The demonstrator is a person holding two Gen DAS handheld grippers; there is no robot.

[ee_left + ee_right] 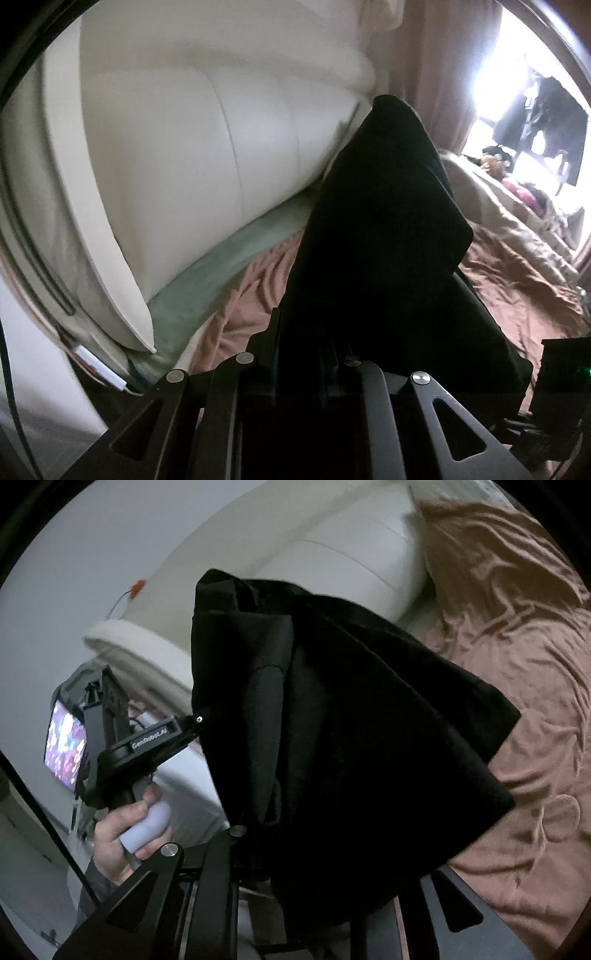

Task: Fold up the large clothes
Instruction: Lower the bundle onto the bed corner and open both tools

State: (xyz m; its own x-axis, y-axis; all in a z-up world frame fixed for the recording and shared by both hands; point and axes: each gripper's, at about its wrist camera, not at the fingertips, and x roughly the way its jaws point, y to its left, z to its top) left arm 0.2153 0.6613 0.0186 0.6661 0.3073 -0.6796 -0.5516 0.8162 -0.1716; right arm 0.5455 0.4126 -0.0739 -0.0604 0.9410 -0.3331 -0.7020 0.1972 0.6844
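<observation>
A large black garment hangs in the air over the bed, held up at two places. In the left wrist view it drapes over my left gripper and hides both fingers. The right wrist view shows the left gripper at the left, clamped on the garment's edge, with a hand around its lilac grip. My right gripper is shut on the same cloth. One dark finger shows against the fabric; the other is covered by folds.
A rumpled pinkish-brown sheet covers the bed below the garment. A white padded headboard stands behind it, with a green strip at its base. A beige blanket and more clothes lie by the bright window. A lit screen glows at the left.
</observation>
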